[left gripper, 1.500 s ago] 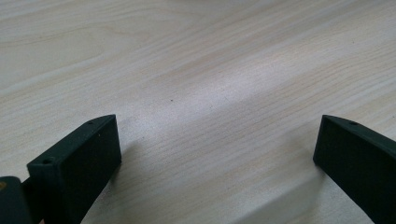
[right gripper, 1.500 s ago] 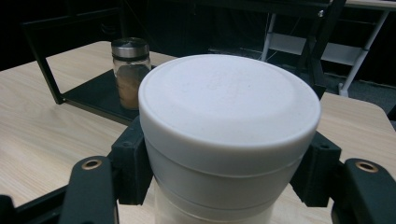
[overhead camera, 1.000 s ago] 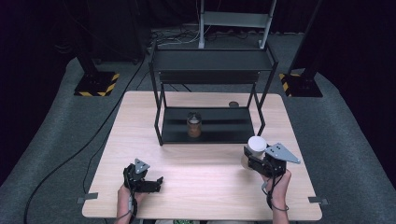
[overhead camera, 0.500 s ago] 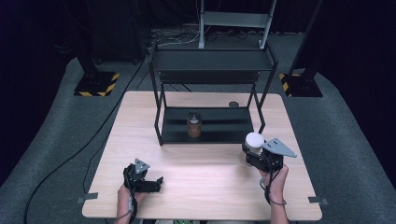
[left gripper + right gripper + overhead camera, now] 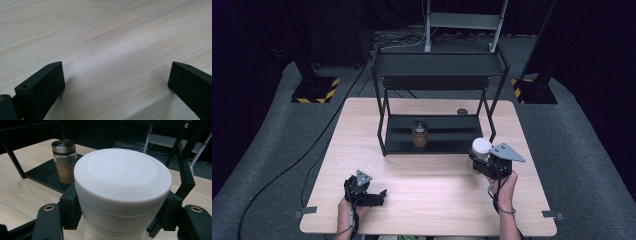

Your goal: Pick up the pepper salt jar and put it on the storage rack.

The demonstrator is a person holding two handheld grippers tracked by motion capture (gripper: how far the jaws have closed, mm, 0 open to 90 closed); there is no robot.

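Right gripper (image 5: 482,159) clamped on white jar (image 5: 122,192), near rack (image 5: 439,64) right post. Left gripper (image 5: 379,196) wide open, empty. Keep jar level, clear post, set beside spice jar (image 5: 419,133).

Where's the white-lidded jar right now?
The white-lidded jar is clamped in the right gripper at the table's right side, just off the front right leg of the black rack.

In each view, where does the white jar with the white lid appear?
High view: the white jar is at the right, in front of the black rack, between the jaws of the right gripper.
Right gripper view: it is at the centre, clamped on both sides.
Left gripper view: not in it.
Shared landmark: the spice jar on the rack's lower shelf.
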